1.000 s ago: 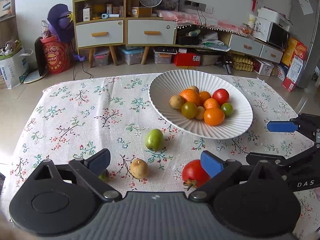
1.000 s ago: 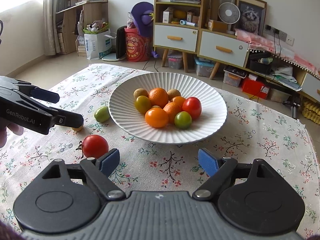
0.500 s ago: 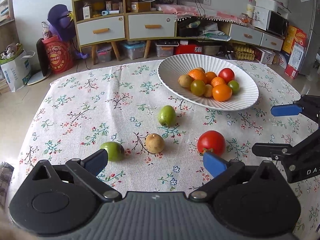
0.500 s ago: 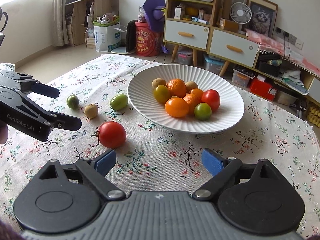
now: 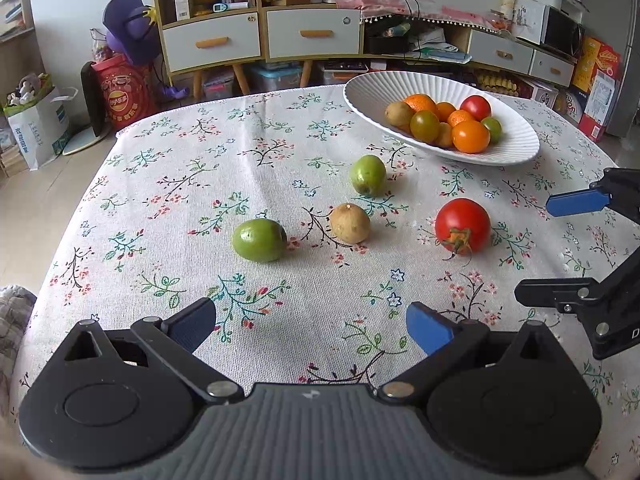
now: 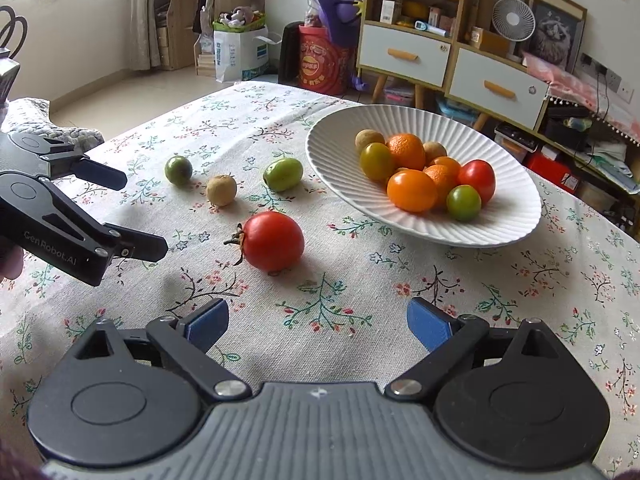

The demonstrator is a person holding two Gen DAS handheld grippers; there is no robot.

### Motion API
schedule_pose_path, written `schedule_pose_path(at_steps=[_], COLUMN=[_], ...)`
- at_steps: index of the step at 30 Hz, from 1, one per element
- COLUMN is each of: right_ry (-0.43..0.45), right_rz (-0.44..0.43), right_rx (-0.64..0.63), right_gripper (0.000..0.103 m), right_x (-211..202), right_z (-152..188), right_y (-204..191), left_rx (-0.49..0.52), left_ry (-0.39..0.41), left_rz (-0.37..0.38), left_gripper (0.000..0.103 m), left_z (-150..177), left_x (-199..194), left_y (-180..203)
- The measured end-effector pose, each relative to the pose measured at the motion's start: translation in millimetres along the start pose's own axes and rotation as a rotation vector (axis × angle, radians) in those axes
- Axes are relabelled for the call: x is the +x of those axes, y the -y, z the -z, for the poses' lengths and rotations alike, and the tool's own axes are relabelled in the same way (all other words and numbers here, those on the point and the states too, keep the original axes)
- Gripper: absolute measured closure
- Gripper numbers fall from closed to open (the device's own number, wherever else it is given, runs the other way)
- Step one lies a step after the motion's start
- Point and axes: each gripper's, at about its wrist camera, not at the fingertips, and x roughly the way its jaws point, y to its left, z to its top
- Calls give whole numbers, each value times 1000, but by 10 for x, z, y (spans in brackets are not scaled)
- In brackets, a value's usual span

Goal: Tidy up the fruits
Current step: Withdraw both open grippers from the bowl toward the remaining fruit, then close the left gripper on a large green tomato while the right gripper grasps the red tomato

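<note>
Four fruits lie loose on the bench — one red tomato, one brown fruit, and two green ones, a rounder and an oval. One white plate holds about nine: four orange fruits, two or three brown, two green, one red. Two tongs show.

The left hand-held gripper and right hand-held gripper both hover with jaws spread, holding nothing.

White lettering "GenRobot.AI" ran along the black metal arm of the left gripper; the black right gripper showed only a cut-off white "D" at the frame edge
</note>
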Motion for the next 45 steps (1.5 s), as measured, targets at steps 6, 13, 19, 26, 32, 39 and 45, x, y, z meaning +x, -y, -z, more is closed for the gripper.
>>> schedule_pose_path(at_steps=[6, 13, 19, 26, 32, 39, 45], right_ry=[-19, 1, 40, 60, 67, 67, 62], right_rz=[-18, -21, -7, 1, -7, -16, -27], right_rx=[-10, 31, 51, 51, 53, 51, 49], right_gripper=[8, 2, 0, 11, 28, 50, 55], right_x=[100, 207, 269, 284, 292, 280, 279], right_z=[-5, -20, -48, -78, -122, -147, -169], right_y=[-96, -108, -105, -133, -134, -127, -130], left_rx=[-24, -22, -58, -84, -88, -88, -102], left_ry=[18, 102, 140, 145, 159, 170, 168], left_rz=[18, 20, -13, -33, -34, -27, -31], left_gripper=[4, 3, 3, 5, 17, 33, 46], left_z=[101, 128, 65, -26, -63, -74, -102], left_x=[32, 78, 169, 227, 232, 214, 216], left_y=[-99, -157, -215, -224, -190, -178, -217])
